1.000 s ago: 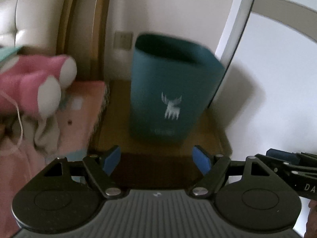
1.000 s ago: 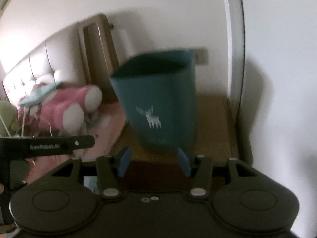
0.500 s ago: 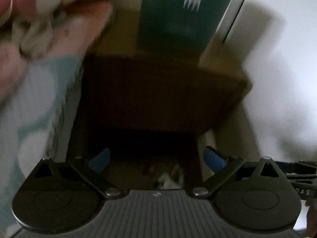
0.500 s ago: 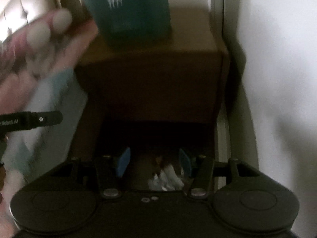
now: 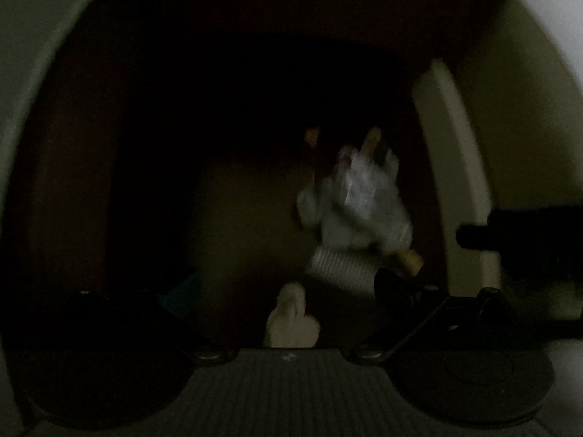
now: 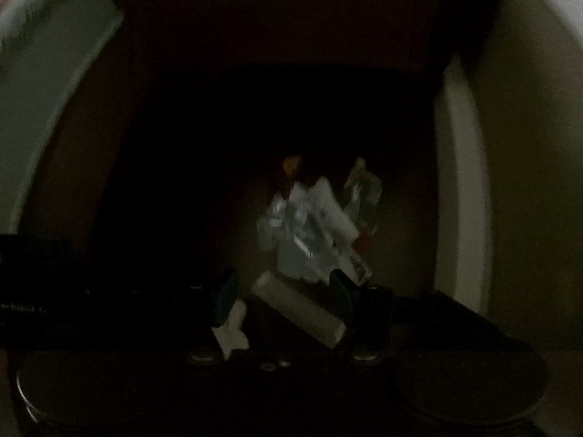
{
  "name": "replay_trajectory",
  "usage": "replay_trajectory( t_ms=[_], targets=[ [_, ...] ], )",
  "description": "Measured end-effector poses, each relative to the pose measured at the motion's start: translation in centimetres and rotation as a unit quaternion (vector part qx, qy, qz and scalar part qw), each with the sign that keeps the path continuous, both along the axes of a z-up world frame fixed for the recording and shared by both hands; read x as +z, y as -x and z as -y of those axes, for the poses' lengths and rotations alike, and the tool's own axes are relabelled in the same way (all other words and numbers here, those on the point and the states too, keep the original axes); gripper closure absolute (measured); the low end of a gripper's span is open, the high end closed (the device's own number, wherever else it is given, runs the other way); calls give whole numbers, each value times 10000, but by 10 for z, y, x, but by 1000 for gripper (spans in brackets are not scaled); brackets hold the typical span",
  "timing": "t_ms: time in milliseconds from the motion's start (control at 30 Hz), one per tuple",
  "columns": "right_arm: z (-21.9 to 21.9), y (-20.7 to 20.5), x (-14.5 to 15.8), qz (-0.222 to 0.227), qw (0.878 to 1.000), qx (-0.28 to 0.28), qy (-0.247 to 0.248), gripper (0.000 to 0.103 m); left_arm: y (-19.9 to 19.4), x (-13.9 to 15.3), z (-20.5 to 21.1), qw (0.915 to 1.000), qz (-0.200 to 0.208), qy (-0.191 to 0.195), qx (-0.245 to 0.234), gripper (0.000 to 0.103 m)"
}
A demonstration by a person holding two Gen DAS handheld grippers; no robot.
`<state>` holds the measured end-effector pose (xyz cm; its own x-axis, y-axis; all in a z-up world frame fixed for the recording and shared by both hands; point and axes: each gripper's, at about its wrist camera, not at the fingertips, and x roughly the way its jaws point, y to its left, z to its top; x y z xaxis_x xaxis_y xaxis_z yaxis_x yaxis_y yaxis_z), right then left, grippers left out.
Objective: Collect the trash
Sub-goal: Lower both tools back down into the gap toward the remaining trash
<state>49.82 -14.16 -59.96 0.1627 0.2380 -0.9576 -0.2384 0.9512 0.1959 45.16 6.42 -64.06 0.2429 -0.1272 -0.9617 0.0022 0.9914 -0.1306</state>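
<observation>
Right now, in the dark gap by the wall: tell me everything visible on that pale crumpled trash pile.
The crumpled trash pile is a loose heap of whitish, shiny scraps, like creased wrapper or paper, lying on the dim floor. A pale ribbed cylinder lies tilted at its near edge, and small orange bits show at its far side. A separate small white scrap lies nearer the camera. Blur and darkness hide finer detail. In the right wrist view the cylinder lies between the right tongs, which do not appear to press on it.

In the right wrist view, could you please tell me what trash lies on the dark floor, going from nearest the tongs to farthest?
White paper scrap → pale ridged roll → crumpled silvery wrappers → clear plastic piece and small orange bit at the far end.
</observation>
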Motion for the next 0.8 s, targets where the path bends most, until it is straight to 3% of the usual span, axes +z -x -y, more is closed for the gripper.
replay_trajectory(
  t_ms=[233,433,800],
  targets=[
    [-23,11,-88,-280,9940,985,394,49,20,-93,11,9983,-526,-180,-176,2],
    [-32,14,-144,-464,9879,1373,546,49,25,-157,23,9952,-891,-234,-326,2],
    [-41,21,-206,-490,9777,1889,773,49,26,-224,35,9919,-1189,-170,-425,3]
  ],
)
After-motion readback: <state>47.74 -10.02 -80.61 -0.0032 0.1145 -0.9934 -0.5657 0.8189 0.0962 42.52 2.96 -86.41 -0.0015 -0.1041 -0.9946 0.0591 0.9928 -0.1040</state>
